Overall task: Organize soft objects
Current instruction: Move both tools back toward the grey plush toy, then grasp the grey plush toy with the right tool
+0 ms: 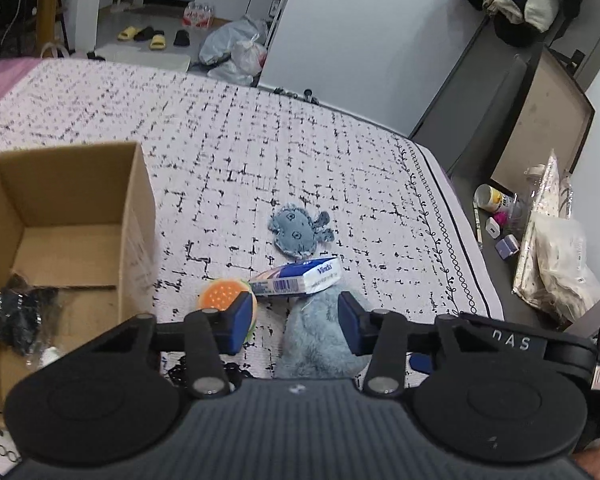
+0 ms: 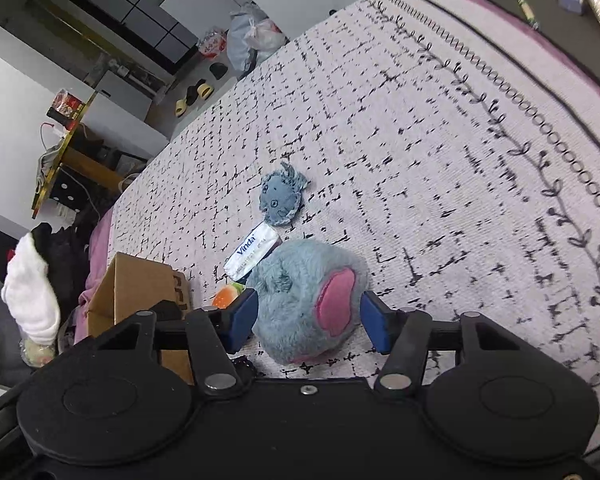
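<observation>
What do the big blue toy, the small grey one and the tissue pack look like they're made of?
Big blue toy: long-pile plush, fuzzy and matte, with a smooth pink fabric patch. Small grey toy: flat, denim-like woven cloth, going by its frayed edges and stitched marks. Tissue pack: glossy plastic film wrap, printed, with a sheen; presumably soft paper inside. Cardboard box: plain brown corrugated board, matte.

A bed point(image 1: 260, 128) with a black-flecked pale cover fills the room, slippers point(image 1: 152, 36) on the floor beyond.
</observation>
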A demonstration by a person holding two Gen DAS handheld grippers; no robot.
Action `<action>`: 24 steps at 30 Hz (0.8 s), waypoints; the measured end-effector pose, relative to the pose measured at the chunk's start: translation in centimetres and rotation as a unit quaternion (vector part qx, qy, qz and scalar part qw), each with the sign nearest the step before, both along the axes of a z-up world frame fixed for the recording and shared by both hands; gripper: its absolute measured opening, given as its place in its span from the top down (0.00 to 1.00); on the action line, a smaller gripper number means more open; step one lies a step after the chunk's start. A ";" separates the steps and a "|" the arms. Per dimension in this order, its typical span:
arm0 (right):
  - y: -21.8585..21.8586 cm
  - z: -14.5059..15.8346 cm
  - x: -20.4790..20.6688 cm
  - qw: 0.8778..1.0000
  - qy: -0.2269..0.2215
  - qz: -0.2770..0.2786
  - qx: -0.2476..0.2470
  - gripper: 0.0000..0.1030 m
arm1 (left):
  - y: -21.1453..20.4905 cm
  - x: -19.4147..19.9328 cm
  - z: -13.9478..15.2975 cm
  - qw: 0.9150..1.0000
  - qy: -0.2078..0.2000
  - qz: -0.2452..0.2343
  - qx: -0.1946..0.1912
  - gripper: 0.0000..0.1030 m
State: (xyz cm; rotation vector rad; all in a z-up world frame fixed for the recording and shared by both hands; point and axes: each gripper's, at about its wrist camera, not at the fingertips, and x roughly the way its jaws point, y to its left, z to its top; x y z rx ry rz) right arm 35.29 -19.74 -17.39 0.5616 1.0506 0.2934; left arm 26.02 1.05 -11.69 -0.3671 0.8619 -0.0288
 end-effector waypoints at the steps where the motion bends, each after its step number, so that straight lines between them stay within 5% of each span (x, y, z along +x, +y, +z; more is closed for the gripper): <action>1: 0.1 -0.4 0.2 1.000 0.002 0.002 0.003 0.49 | 0.0 0.2 -0.2 1.000 0.000 0.000 -0.003 0.58; 8: 0.4 -2.5 1.5 1.000 0.026 0.004 0.010 0.55 | -0.1 1.8 -1.7 0.999 0.015 -0.006 -0.028 0.65; 14: 0.3 -3.7 1.9 0.999 0.036 0.010 0.016 0.75 | -0.8 2.9 -3.3 0.998 0.041 -0.017 -0.051 0.66; 24: 0.3 -3.5 1.4 0.999 0.028 0.016 0.002 0.81 | -1.2 2.6 -6.1 0.993 0.077 -0.007 -0.093 0.70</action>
